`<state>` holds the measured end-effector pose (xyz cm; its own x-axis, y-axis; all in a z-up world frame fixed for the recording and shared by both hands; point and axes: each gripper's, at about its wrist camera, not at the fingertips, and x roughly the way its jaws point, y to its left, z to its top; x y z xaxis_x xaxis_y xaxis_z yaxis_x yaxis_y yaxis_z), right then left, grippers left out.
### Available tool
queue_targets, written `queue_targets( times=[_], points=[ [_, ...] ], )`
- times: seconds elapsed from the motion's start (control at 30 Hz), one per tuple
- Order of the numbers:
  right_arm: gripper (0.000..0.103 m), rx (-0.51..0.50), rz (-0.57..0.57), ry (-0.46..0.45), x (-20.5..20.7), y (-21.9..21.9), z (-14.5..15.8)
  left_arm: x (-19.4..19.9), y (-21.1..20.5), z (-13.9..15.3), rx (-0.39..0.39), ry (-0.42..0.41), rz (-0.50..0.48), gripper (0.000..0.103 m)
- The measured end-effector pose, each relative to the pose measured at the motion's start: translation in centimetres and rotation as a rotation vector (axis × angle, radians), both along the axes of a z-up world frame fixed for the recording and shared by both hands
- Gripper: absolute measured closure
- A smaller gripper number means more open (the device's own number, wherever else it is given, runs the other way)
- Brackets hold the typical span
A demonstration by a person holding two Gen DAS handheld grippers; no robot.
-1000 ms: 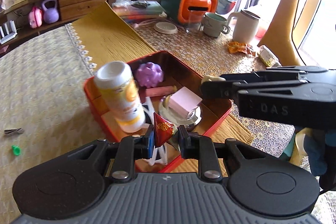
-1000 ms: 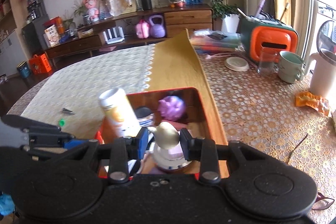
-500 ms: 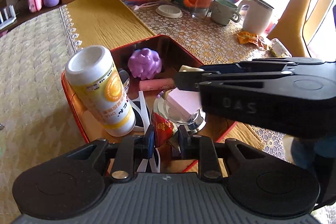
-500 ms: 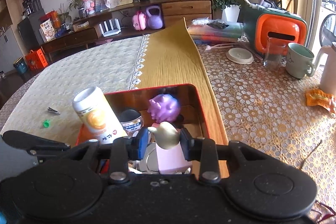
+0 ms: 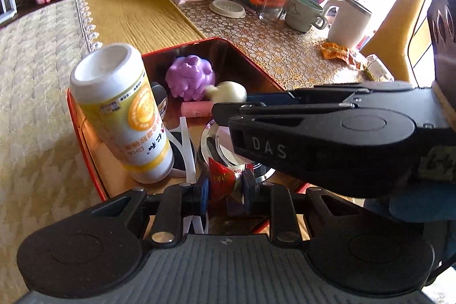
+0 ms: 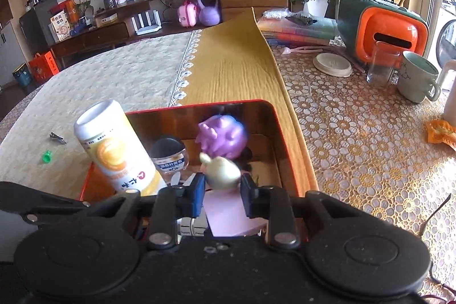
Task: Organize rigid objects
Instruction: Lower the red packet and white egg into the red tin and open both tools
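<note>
Red tray [image 5: 85, 158]: one bottle [image 5: 122, 116] at left edge, one purple toy [image 5: 190, 79] at far corner. Left gripper [image 5: 225, 187] clamps one red wrapper [image 5: 221, 178]; right gripper [image 6: 222, 190], jaws just narrowing, holds one cream figure [image 6: 221, 170] over tray.

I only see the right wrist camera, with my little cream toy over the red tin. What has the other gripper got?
Observer: The left gripper is shut on a red wrapper, low over the near end of the tin.
Operator: Is anything hiding by my toy?
Observer: Yes, a pink stick lies on the tin floor, close to the cream toy and the purple toy.
</note>
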<state>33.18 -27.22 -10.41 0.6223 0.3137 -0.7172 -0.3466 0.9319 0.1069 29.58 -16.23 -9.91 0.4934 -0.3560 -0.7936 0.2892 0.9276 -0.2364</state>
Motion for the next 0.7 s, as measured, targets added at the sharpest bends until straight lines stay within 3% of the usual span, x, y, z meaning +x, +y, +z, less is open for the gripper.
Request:
queue_targets(
  times=[0.23,0.7],
  points=[
    [0.071,-0.001,0.006,0.007,-0.3,0.1,0.1,0.1,0.4,-0.1,-0.021,0.023,0.003,0.077],
    [0.058,-0.017,0.011,0.017,-2.3,0.5,1.3,-1.0,-0.2,0.5,0.042,-0.004,-0.003,0.068]
  ],
)
